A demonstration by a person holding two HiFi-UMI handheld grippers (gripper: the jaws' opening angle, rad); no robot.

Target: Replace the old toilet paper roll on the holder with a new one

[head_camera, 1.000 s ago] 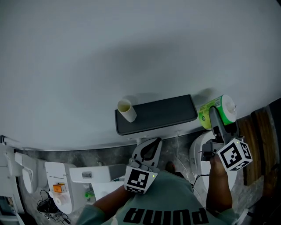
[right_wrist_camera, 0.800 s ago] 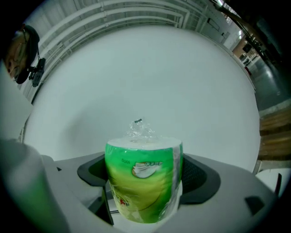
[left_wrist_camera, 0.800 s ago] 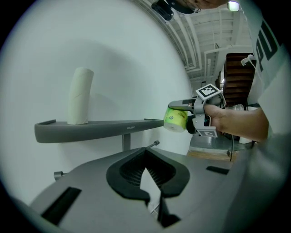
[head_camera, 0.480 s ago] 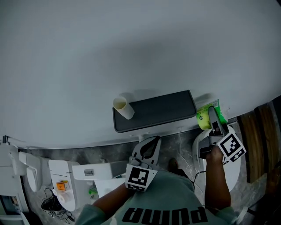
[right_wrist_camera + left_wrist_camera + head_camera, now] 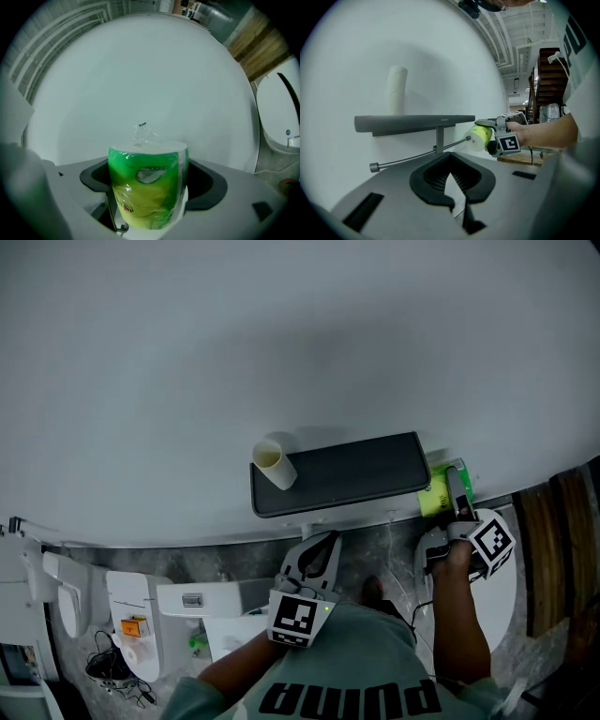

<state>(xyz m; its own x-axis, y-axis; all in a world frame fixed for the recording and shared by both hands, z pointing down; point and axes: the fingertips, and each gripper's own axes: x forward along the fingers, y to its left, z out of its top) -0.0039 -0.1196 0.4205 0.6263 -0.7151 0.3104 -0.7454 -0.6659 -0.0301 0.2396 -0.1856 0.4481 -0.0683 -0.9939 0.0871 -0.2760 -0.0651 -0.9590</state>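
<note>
The empty cardboard tube [image 5: 273,463] stands upright on the left end of the dark wall shelf [image 5: 356,474], apart from the other items. Below the shelf, the holder rod [image 5: 408,159] hangs from a single bracket near its middle, with a knob at each tip. The left claw [image 5: 319,554] sits below the shelf's front edge, level with its middle, pointing at the bracket. Its jaws are clenched together with nothing between them, and it touches neither shelf nor rod. The new toilet paper roll [image 5: 147,187] (wrapped in green and yellow film, with a twisted plastic tail on top) is held off the right end of the shelf. In the left gripper view it meets the knob at the rod's right tip; whether the rod has entered the core cannot be told. The right claw [image 5: 457,491] grasps this roll, one jaw pressed against each side of it. A white toilet [image 5: 502,592] stands below the right claw.
</note>
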